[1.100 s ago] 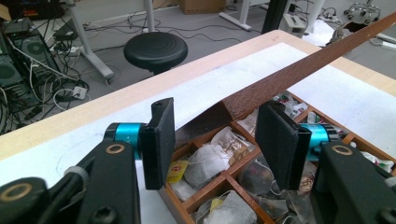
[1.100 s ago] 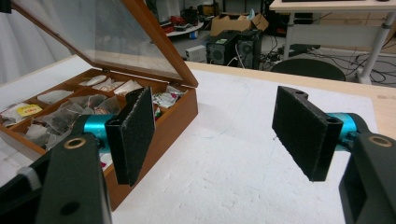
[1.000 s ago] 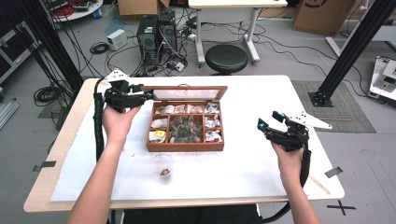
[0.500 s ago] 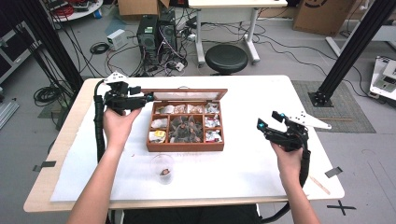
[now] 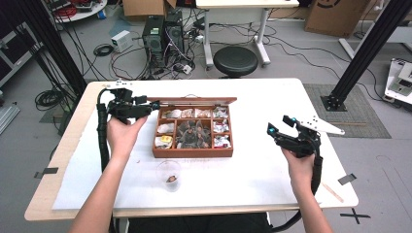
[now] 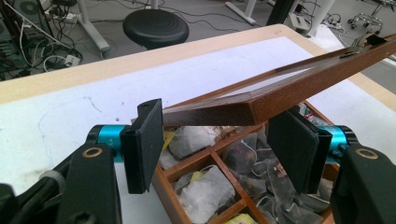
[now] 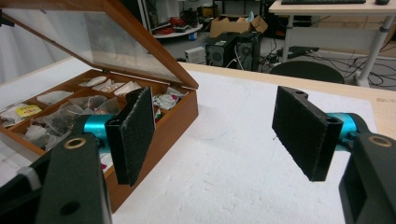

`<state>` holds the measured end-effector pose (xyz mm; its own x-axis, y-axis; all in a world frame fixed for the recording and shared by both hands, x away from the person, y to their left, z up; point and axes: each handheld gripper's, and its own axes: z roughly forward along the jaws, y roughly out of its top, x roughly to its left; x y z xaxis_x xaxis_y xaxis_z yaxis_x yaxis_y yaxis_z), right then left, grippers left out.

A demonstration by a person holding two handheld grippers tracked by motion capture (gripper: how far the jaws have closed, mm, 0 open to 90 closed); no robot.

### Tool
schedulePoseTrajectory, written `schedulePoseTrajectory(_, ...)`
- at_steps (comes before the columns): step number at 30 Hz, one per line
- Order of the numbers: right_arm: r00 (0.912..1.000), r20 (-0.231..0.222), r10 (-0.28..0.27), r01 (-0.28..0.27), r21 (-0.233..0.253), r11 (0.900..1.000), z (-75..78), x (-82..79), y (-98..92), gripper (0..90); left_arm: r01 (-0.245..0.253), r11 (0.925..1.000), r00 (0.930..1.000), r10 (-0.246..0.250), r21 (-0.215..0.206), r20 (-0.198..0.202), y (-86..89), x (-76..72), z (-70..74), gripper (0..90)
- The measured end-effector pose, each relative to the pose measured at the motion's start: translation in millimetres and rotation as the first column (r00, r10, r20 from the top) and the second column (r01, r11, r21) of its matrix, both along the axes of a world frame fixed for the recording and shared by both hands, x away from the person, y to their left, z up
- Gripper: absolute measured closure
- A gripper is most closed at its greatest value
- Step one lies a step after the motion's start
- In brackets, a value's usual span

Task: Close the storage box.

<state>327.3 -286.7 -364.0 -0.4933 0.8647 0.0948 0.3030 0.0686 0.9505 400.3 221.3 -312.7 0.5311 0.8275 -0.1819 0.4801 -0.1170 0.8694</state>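
A wooden tea box (image 5: 194, 151) with several compartments of tea bags (image 5: 193, 133) stands mid-table. Its glass-paned lid (image 5: 194, 101) is raised partway on the far hinge. My left gripper (image 5: 145, 106) is at the lid's left front corner. In the left gripper view the lid (image 6: 280, 93) crosses between the jaws of the open left gripper (image 6: 215, 140), its corner against the left pad (image 6: 144, 140). My right gripper (image 5: 279, 125) hovers open to the right of the box with nothing in it. In the right gripper view the right gripper (image 7: 215, 126) faces the box (image 7: 173, 121) and the lid (image 7: 93, 42).
A clear plastic cup (image 5: 169, 174) holding a small brown item stands in front of the box. White paper (image 5: 252, 170) covers the table. A stool (image 5: 235, 60), computers and cables lie beyond the far edge.
My left gripper has shifted slightly toward the near side at the lid's corner. The right gripper has stayed in place.
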Motion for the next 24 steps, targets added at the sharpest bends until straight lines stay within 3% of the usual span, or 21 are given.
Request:
schedulePoseTrajectory(17, 0.9999, 0.007, -0.010, 0.010, 0.000, 1.000, 0.0, -1.1, 0.8, 30.4, 0.036, 0.9987, 0.9987, -0.037, -0.036, -0.034, 4.0, -13.5, -17.9, 37.2)
schedulePoseTrajectory(24, 0.9999, 0.009, -0.014, 0.014, -0.003, 1.000, 0.1, -1.4, 1.4, 30.4, 0.048, 0.9984, 0.9983, -0.049, -0.029, -0.032, 4.5, -19.1, -24.9, 37.3)
